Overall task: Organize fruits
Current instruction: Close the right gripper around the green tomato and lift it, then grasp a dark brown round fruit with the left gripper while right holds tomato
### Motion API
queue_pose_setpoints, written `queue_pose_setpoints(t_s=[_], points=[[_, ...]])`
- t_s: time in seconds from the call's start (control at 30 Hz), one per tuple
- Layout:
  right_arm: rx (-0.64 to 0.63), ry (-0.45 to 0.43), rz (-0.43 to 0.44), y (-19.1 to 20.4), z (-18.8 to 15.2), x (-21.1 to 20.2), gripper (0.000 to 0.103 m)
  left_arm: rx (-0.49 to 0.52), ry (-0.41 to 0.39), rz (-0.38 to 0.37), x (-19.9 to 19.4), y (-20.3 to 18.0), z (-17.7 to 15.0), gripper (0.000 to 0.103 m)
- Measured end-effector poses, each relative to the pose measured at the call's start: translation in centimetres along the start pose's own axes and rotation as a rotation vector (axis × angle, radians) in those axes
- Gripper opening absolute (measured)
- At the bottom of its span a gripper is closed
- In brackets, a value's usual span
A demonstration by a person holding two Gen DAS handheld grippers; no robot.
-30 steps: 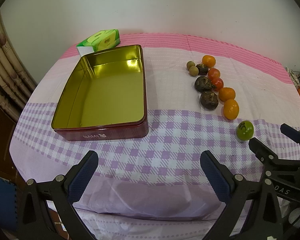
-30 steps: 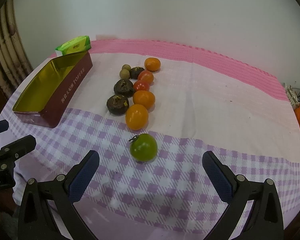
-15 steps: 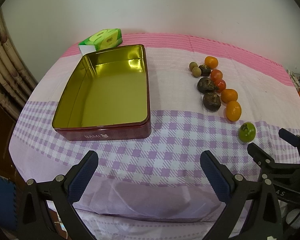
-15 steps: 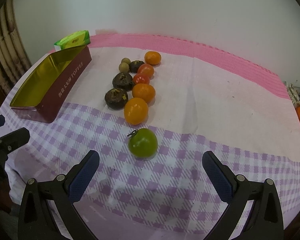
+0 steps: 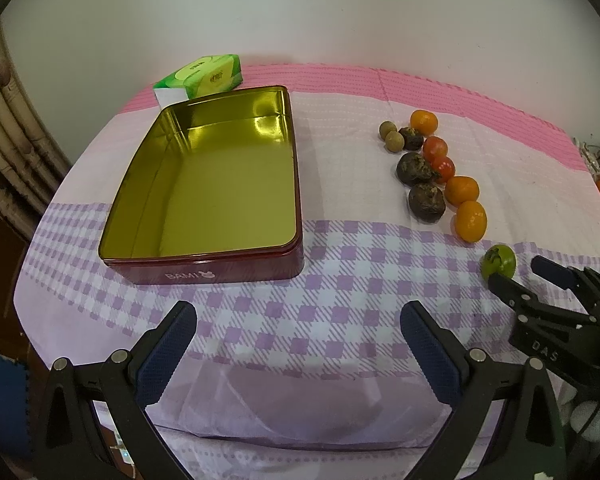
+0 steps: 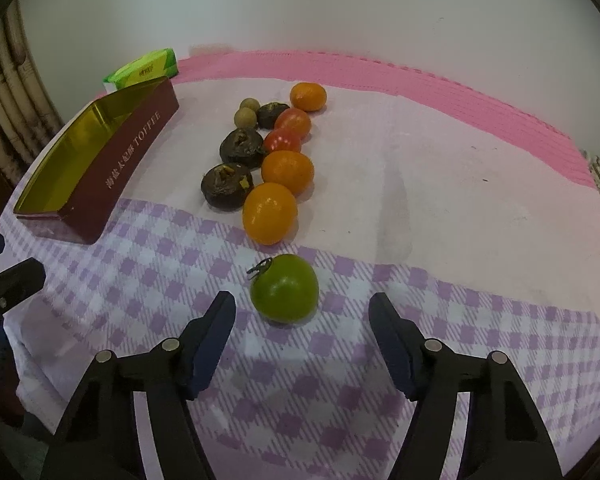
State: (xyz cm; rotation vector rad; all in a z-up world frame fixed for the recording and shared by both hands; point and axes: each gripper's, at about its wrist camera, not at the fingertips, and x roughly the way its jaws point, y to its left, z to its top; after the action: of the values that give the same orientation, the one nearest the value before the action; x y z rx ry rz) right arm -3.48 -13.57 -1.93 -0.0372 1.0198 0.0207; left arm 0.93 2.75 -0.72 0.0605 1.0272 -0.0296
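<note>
Right gripper (image 6: 302,314) – agape, empty | green tomato (image 6: 285,294) just ahead | left gripper (image 5: 298,326) – agape, empty

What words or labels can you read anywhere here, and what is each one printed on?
"BAMI", with a small rabbit logo: short wall of the red tin.
"TOFFEE", after Chinese characters too blurred to read: long wall of the same tin.
"DAS": body of the right tongs, seen from the left wrist view.
Green tissue pack: print too small to read.

"BAMI", "TOFFEE" on tin (image 5: 236,276)
</note>
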Motion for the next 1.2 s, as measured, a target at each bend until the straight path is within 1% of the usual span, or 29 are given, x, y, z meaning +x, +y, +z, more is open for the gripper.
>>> queue_pose_setpoints(t_s=[0.1,0.17,0.33,0.37,0.47,0.57,0.73,0.8,0.9,1.07,1.2], points=[[-0.023,0.009,-0.004,0.4,0.3,0.7,0.063,0.008,0.002,-0.002,0.2,-0.1,0.0,0.101],[-0.03,0.023,0.005,0.5,0.4,1.3,0.052,0.016,0.002,-0.004,0.4,-0.3,0.1,0.101],[-0.036,0.037,0.013,0.4,0.5,2.1,0.042,0.041,0.007,-0.011,0.8,-0.9,0.2,0.101],[-0.04,0.034,0.015,0.5,0.6,2.1,0.038,0.047,0.008,-0.013,0.9,-1.0,0.3,0.101],[-0.042,0.031,0.015,0.3,0.7,2.2,0.038,0.068,0.011,-0.018,1.2,-1.6,0.5,0.101],[-0.043,0.023,-0.006,-0.4,1.1,2.4,0.038,0.092,0.007,-0.031,1.4,-2.3,0.7,0.101],[0.005,0.001,-0.056,-3.7,2.7,3.3,0.038,0.114,0.004,-0.074,1.8,-3.1,1.4,0.101],[0.023,-0.016,-0.076,-5.2,3.5,3.9,0.038,0.113,0.007,-0.081,2.1,-3.3,1.8,0.101],[0.034,-0.037,-0.092,-6.6,4.4,4.6,0.038,0.11,0.009,-0.089,2.6,-3.7,2.7,0.101],[0.028,-0.085,-0.086,-8.2,5.7,5.8,0.038,0.12,-0.007,-0.087,3.3,-4.7,4.1,0.101],[0.024,-0.106,-0.07,-9.2,6.9,6.7,0.038,0.127,0.011,-0.108,4.4,-5.7,5.2,0.1]])
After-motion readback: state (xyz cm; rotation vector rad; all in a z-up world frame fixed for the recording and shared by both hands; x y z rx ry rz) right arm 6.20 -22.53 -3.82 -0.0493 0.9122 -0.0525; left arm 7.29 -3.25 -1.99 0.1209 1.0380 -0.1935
